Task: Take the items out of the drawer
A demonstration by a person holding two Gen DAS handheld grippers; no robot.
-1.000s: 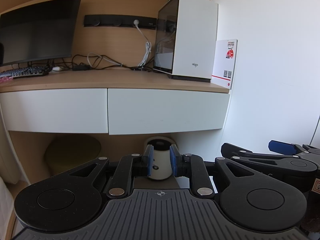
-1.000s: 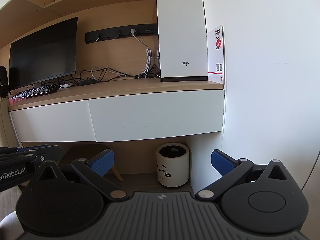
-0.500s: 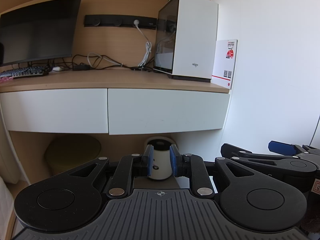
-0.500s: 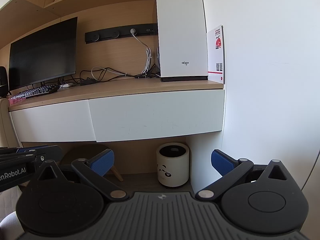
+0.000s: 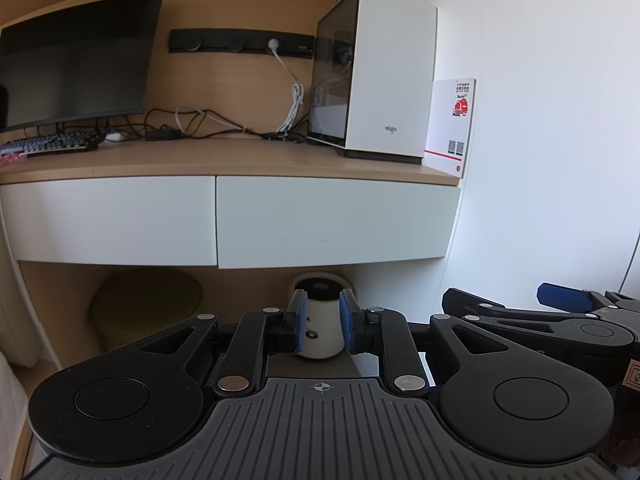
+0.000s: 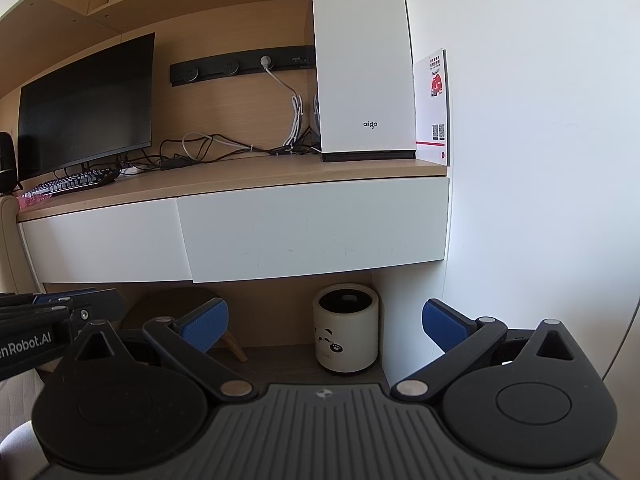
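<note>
Two white drawer fronts hang under the wooden desk, both closed: the right drawer and the left drawer. Neither front shows a handle, and their contents are hidden. My left gripper is held well back from the desk and low, its blue pads a narrow gap apart with nothing between them. My right gripper is beside it to the right, jaws spread wide and empty. Each gripper shows at the edge of the other's view.
A white bin with a panda print stands on the floor under the right drawer, and a round stool sits under the left one. On the desk are a monitor, keyboard, cables and a white computer case. A white wall closes the right side.
</note>
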